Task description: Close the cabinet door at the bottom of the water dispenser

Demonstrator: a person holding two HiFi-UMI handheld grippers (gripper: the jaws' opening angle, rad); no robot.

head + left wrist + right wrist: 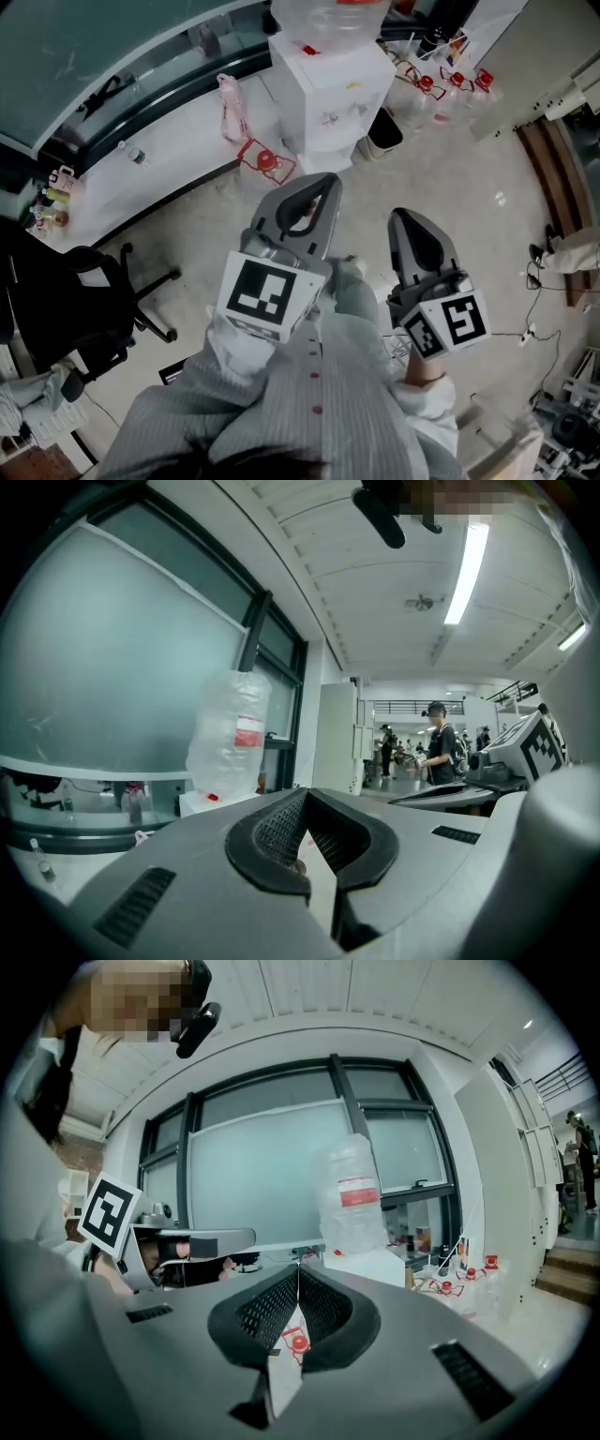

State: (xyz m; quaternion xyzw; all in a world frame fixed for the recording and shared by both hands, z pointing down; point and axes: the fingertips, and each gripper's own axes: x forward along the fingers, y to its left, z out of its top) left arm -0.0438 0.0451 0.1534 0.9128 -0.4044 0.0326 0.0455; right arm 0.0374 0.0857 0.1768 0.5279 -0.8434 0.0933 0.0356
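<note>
Standing on the pale floor (469, 187), the person faces the water dispenser (328, 103) from well apart, with bare floor lying between it and both claws. The dispenser is a white box set against the window ledge at the top of the head view, with a big clear bottle (328, 14) sitting on top. The cabinet door belongs at the foot of that box, but the steep downward angle squashes the front so much that it cannot be told whether the door stands ajar or how far. Judged from this, the closing has not begun. Nothing touches the dispenser, so the whole job is left — getting close, reaching low, and pushing the door until it sits flush.

The left claw (322, 178) is held out in front of the person's body, aimed toward the dispenser. Its own view shows the two jaws pressed together at the tips, with only a narrow wedge of gap behind them and nothing caught in it. The right claw (412, 214) rides just beside it, a little lower in the head view, and is likewise pressed together and empty — through its gap only the distant floor shows. Closed tips like these would likely serve as a blunt pusher against the door panel.
</note>
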